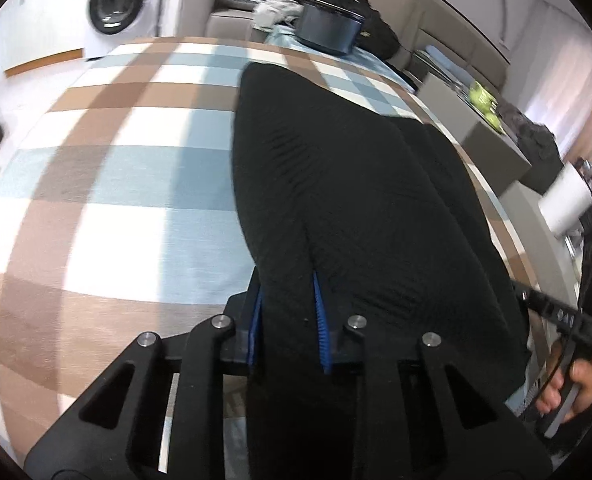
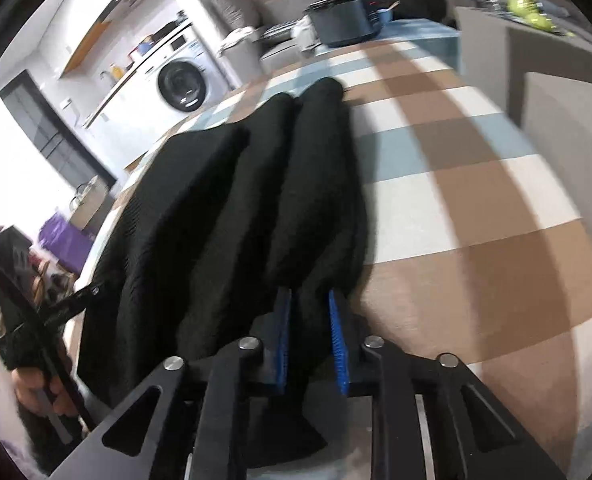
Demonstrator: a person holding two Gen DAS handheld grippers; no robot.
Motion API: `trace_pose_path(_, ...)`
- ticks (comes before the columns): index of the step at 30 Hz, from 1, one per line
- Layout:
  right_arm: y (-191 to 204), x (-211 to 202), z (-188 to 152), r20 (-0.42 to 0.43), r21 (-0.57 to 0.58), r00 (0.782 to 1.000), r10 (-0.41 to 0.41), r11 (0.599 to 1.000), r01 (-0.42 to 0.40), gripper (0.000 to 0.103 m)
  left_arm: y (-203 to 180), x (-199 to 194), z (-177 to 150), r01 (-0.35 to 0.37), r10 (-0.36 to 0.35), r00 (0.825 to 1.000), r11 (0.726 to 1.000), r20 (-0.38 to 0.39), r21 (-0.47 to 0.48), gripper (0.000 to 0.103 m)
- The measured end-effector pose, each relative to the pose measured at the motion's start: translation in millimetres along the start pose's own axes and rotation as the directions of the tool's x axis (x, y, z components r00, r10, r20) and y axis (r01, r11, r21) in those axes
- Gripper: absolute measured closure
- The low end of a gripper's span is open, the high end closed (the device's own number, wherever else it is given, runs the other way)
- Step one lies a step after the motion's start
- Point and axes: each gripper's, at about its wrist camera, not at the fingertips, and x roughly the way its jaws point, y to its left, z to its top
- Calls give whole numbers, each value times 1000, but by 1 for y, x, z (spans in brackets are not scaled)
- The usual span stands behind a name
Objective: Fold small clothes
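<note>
A black ribbed garment [image 1: 336, 184] lies lengthwise on a table covered by a brown, blue and white checked cloth [image 1: 115, 168]. My left gripper [image 1: 289, 312] is shut on the garment's near edge, which is bunched between its blue pads. In the right wrist view the same garment [image 2: 235, 208] runs away from me in long folds. There my right gripper [image 2: 311, 332] is shut on the near end of the right-hand fold, just above the checked cloth [image 2: 476, 208]. Each view shows the hand holding the other gripper: a hand [image 1: 572, 388] at lower right, a hand [image 2: 35, 392] at lower left.
A dark round pot [image 1: 330, 24] stands at the table's far end, with a black bag [image 1: 376, 20] behind it. A washing machine [image 2: 183, 84] stands beyond the table. A grey counter with green items [image 1: 484, 100] runs along the right. A white cup [image 1: 568, 204] sits near it.
</note>
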Motion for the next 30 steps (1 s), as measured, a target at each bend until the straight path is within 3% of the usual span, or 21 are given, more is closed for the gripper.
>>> trace_pose_path(5,32,11,-7,-53,-77,997,57,995,-61,83,32,-15,0,-29,29,1000,998,1,-51,83)
trace_pose_path(8,35,4,-1,-17,-65,998,66,996,-67,77,40,-25,0,-16,17,1000,997,12,-79,81)
trace_pose_path(11,36,-8,10,53,-44,993,104,994,-102,68,43,-35,1,-24,27,999,996,44,-83,65)
trace_pose_path(13,41,-4,18,60,-42,987,147,989,-144,61,42,-43,2,-16,22,997,996,73,-85,44)
trace_pose_path(18,49,39,26,-16,-25,986,167,986,-168,62,33,-55,3,22,-16,995,997,98,-68,38)
trace_pose_path(21,54,51,30,18,-34,987,158,987,-158,76,25,-57,2,30,-23,995,998,95,-64,38)
trace_pose_path(22,55,55,34,12,-35,989,148,988,-148,91,23,-57,1,38,-32,995,997,94,-61,38)
trace_pose_path(23,56,56,38,12,-29,989,150,988,-149,97,20,-58,0,43,-37,995,997,93,-58,38)
trace_pose_path(24,57,56,41,14,-30,987,163,986,-162,97,18,-58,1,46,-41,995,997,93,-56,38)
trace_pose_path(27,71,20,46,125,-118,973,195,976,-181,99,14,-59,3,55,-50,994,997,98,-49,38)
trace_pose_path(30,71,-10,47,196,-149,970,144,982,-115,99,11,-59,2,59,-55,994,997,97,-45,38)
